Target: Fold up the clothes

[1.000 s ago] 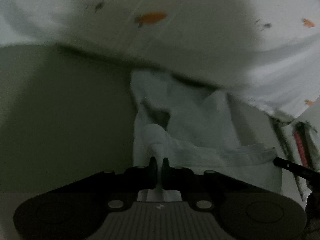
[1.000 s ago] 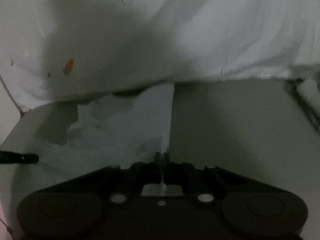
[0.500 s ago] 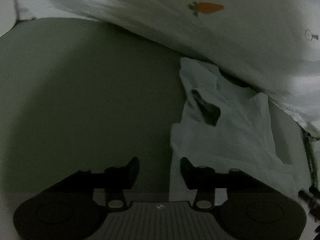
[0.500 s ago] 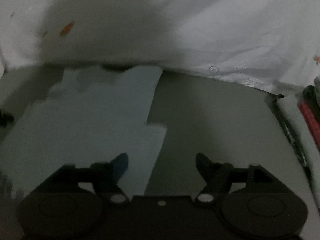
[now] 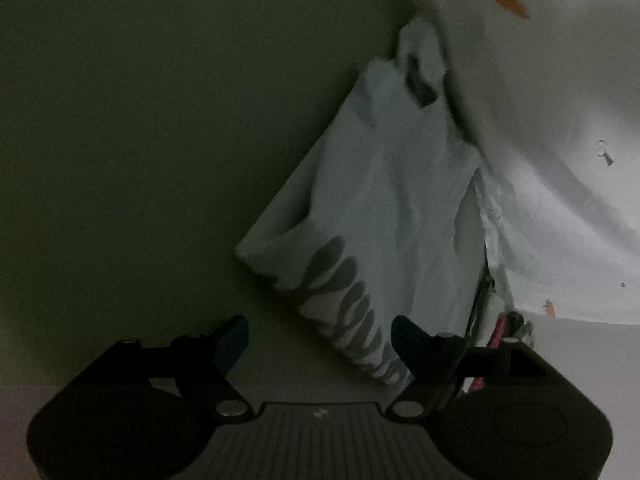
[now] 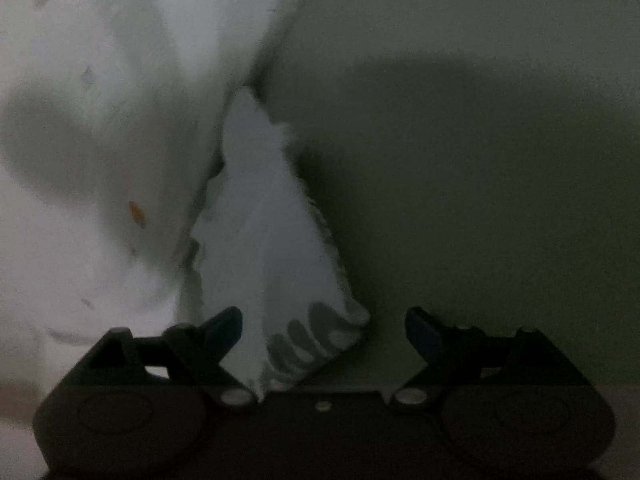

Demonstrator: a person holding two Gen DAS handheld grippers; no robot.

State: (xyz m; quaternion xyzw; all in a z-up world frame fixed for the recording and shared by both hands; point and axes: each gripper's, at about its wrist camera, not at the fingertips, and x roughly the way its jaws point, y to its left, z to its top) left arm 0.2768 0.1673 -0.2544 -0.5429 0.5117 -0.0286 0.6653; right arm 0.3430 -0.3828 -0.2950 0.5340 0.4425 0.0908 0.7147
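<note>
both claws (image 5: 320, 334) (image 6: 324, 328) apart, seemingly above folded garment (image 5: 380, 216)

Garment (image 5: 384, 216): pale matt cloth, soft creases, grey printed stripes.
Sheet (image 5: 560, 160): white matt cloth, carrot print.
Table (image 5: 160, 140): smooth, matt, grey-green.
Left gripper (image 5: 320, 338): dark matt plastic.
</note>
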